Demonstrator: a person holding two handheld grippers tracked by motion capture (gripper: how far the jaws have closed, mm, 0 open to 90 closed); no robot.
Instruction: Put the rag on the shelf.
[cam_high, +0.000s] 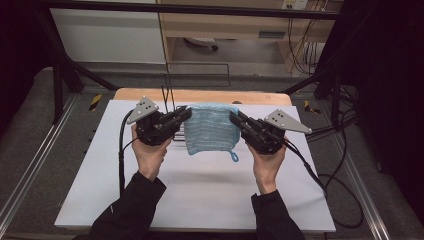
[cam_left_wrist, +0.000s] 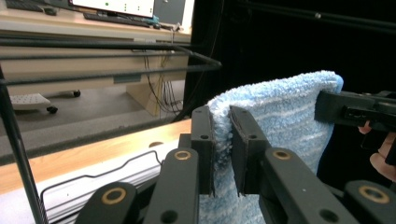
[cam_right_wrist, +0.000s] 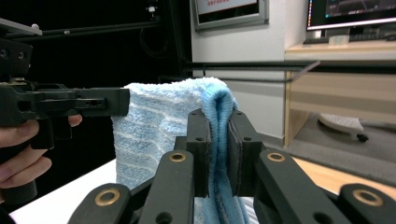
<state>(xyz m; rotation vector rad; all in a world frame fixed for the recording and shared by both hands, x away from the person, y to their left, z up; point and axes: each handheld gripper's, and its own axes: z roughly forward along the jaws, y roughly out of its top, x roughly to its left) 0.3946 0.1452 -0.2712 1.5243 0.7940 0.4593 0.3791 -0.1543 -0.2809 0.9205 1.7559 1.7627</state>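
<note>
Up above the far half of the white table (cam_high: 200, 200), at about twelve o'clock from where the person stands, hangs one blue towel (cam_high: 210, 131). It is held in the air by its two top corners. The left gripper (cam_high: 186, 114) pinches the top corner at nine o'clock, and the right gripper (cam_high: 234, 117) pinches the top corner at three o'clock. Both sets of jaws are squeezed tight on the fluffy cloth, with the towel's edge bunched up between the black fingers (cam_left_wrist: 204, 140), as the left gripper view shows; the right gripper view shows the same squeeze on the other corner (cam_right_wrist: 219, 135).

The towel's top edge runs flat from nine o'clock to three o'clock, stretched between the two grippers. The rest of the cloth hangs down toward six o'clock. A little blue loop (cam_high: 233, 157) dangles at the bottom corner, on the right gripper's side. Both hands look about the same height, and each one is just as close to the towel as the other.

Behind the towel, at twelve o'clock, stands a thin wire rack (cam_high: 197, 80). I think the towel may go over it next, so the top edge should stay level.

Counting: one towel, one loop, two grippers, two hands, one rack, one table.
</note>
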